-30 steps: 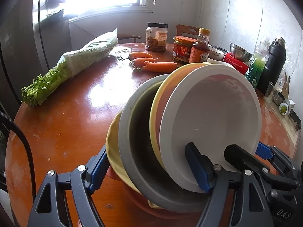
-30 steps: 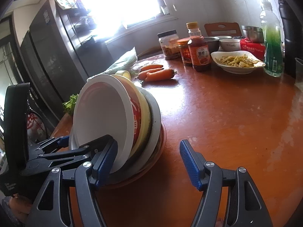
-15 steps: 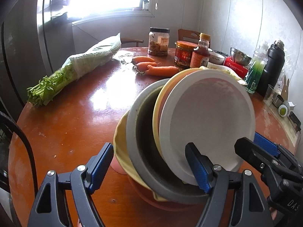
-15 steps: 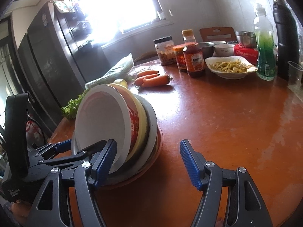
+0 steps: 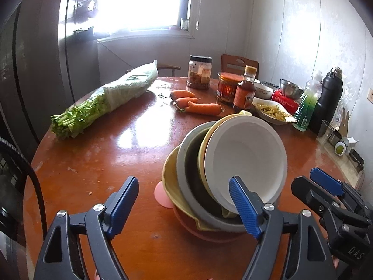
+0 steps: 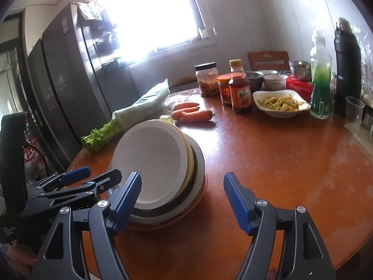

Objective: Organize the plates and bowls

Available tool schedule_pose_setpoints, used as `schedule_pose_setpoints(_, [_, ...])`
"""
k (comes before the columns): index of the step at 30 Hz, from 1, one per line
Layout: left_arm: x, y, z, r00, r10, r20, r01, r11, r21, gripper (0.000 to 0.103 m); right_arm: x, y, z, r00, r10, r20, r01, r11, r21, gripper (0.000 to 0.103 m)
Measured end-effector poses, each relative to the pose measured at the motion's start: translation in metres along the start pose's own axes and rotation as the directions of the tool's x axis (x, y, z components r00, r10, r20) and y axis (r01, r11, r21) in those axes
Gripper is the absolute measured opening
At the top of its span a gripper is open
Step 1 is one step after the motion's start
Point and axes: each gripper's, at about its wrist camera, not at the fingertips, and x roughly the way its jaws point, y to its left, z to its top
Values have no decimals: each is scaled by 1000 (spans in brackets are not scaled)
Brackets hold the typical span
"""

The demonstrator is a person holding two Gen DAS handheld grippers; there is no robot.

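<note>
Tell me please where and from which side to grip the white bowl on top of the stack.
Grip the white bowl by its raised upper rim, coming from above: it leans tilted inside the grey bowl, so only that edge stands free.

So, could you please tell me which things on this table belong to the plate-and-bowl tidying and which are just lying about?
Part of the job:
- white bowl
- grey bowl
- yellow dish
- pink plate

Lying about:
- carrots
- bagged greens
- sauce bottle
- dish of food
- black flask
</note>
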Motion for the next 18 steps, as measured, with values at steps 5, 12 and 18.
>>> schedule_pose_setpoints(5, [-18, 5, -5, 999, 21, 27, -21, 1000, -9, 82, -12, 9, -3, 1000, -16, 17, 16, 1000, -26, 75])
schedule_pose_setpoints(12, [-42, 13, -19, 998, 40, 57, -38, 999, -32, 84, -26, 17, -9, 999, -34, 33, 35, 998, -53, 77])
schedule_pose_setpoints(18, [-53, 14, -25, 996, 54, 67, -52, 998, -31, 85, -34, 25, -12, 998, -49, 45, 52, 996, -73, 77])
